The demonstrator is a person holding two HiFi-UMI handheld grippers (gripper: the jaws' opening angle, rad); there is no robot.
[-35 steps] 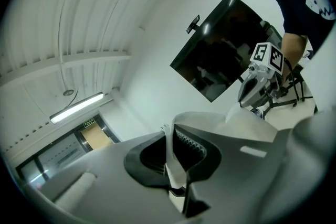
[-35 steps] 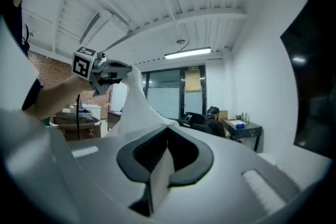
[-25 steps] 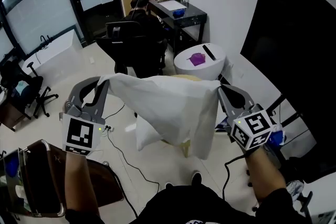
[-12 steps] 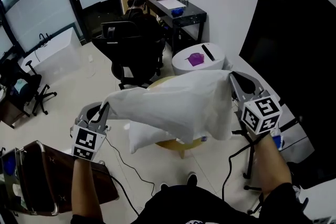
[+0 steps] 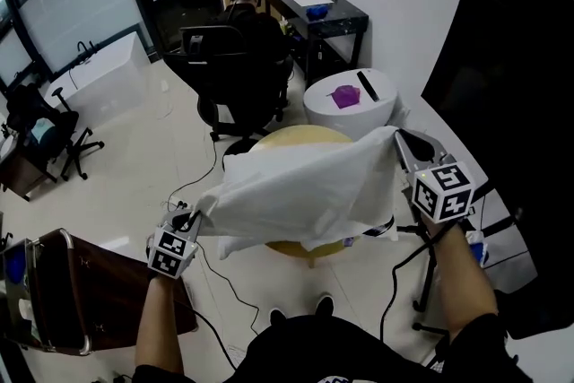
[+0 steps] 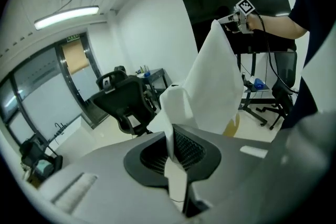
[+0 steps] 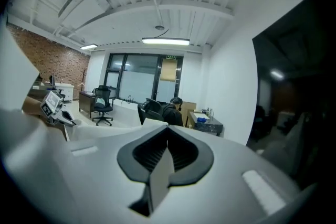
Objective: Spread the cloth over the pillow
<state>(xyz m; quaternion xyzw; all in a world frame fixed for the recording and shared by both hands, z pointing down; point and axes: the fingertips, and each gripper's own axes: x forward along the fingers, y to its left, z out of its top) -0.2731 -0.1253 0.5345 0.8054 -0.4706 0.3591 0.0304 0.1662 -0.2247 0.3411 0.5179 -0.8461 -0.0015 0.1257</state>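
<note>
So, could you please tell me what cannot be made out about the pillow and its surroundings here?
- Pillow: head view, mostly hidden beneath the cloth; only a lower edge shows.
- Round table: head view, the cloth covers its near half.
- Purple item on the white stand: head view, too small to identify.
</note>
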